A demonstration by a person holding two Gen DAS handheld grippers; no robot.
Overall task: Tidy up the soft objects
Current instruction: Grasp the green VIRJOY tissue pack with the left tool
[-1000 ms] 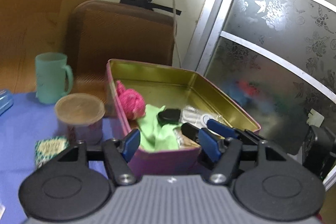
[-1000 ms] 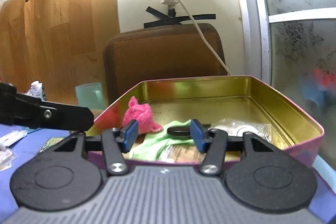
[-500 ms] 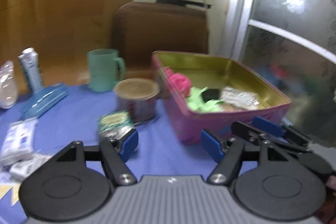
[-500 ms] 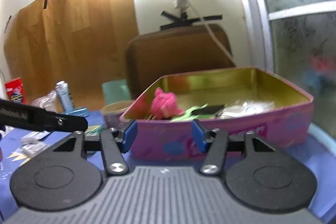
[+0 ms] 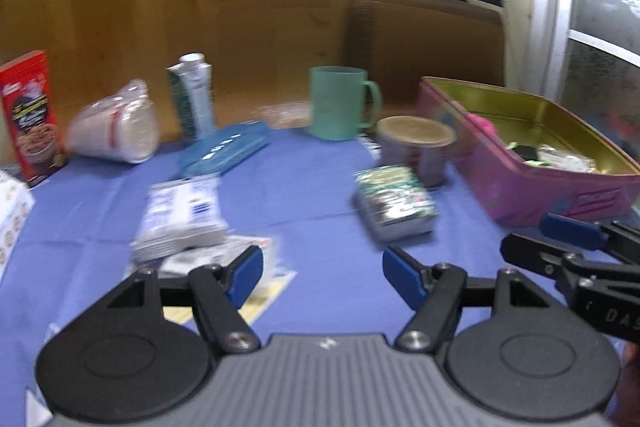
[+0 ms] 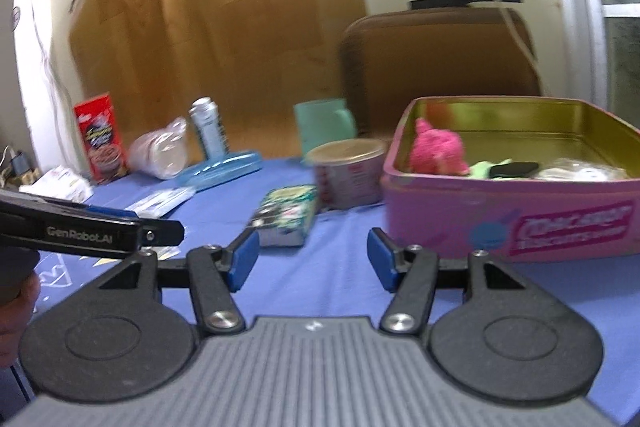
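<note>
A pink tin (image 5: pixel 560 195) (image 6: pixel 500 223) stands at the right on the blue tablecloth. In it lie a pink fluffy piece (image 6: pixel 438 153), a green cloth (image 6: pixel 486 169) and a clear packet. A green-patterned soft packet (image 5: pixel 396 203) (image 6: pixel 286 213) lies left of the tin, and a white wipes pack (image 5: pixel 180 215) lies further left. My left gripper (image 5: pixel 322 267) hovers open over the cloth between those two packs, holding nothing. My right gripper (image 6: pixel 312 253) is short of the tin's left corner; its jaws are opening with nothing between them.
A lidded can (image 5: pixel 416 147) and a green mug (image 5: pixel 340 103) stand beside the tin. A blue case (image 5: pixel 226 151), carton (image 5: pixel 194 95), plastic bag (image 5: pixel 114 133) and red box (image 5: pixel 30 115) line the back. A brown chair (image 5: pixel 424 43) stands behind.
Both grippers have drawn back from over the tin and swung left. The tin now sits to the right, and the packs on the cloth have come into view.
</note>
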